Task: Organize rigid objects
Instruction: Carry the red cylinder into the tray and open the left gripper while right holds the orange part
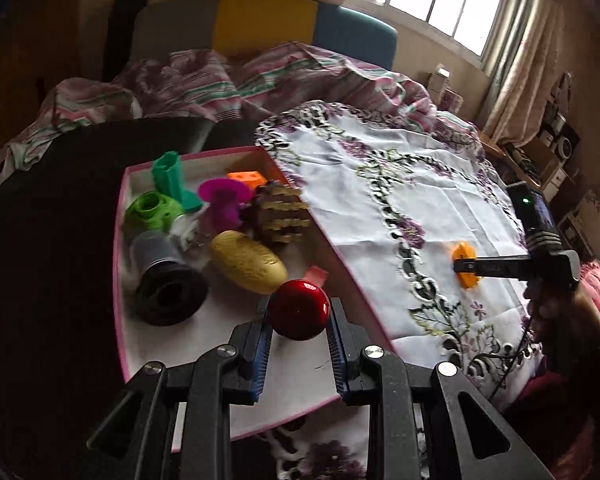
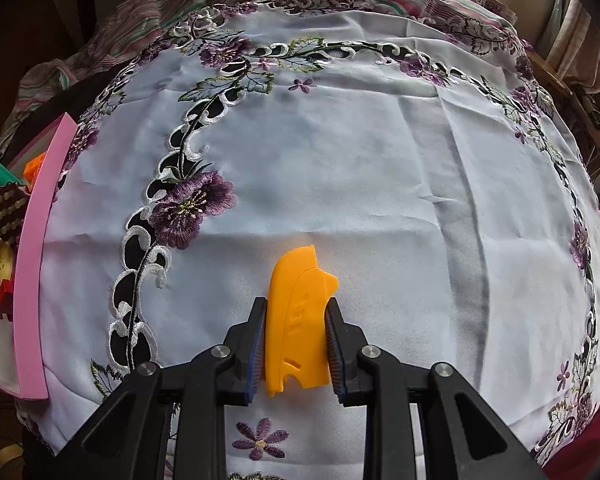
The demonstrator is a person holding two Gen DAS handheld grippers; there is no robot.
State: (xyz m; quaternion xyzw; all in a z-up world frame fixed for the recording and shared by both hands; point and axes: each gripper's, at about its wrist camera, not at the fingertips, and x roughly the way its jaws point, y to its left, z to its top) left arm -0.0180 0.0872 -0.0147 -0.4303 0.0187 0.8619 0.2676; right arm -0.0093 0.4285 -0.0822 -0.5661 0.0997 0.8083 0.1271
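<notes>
My left gripper (image 1: 299,320) is shut on a shiny red ball (image 1: 299,309) and holds it over the near end of the pink-rimmed white box (image 1: 121,240). Inside the box lie a yellow oval piece (image 1: 246,261), a black spool (image 1: 164,280), green parts (image 1: 152,210), a magenta part (image 1: 222,202) and a brown block (image 1: 282,214). My right gripper (image 2: 297,322) is shut on an orange plastic piece (image 2: 298,320) that rests on the embroidered white cloth (image 2: 360,160). The left wrist view shows that orange piece (image 1: 465,264) out to the right of the box, with the right gripper (image 1: 462,267) on it.
The white cloth (image 1: 380,200) with purple flowers covers the table to the right of the box. A striped blanket (image 1: 220,80) on a bed lies behind. In the right wrist view the box's pink rim (image 2: 34,260) runs along the left edge. Shelves with clutter (image 1: 548,148) stand at the far right.
</notes>
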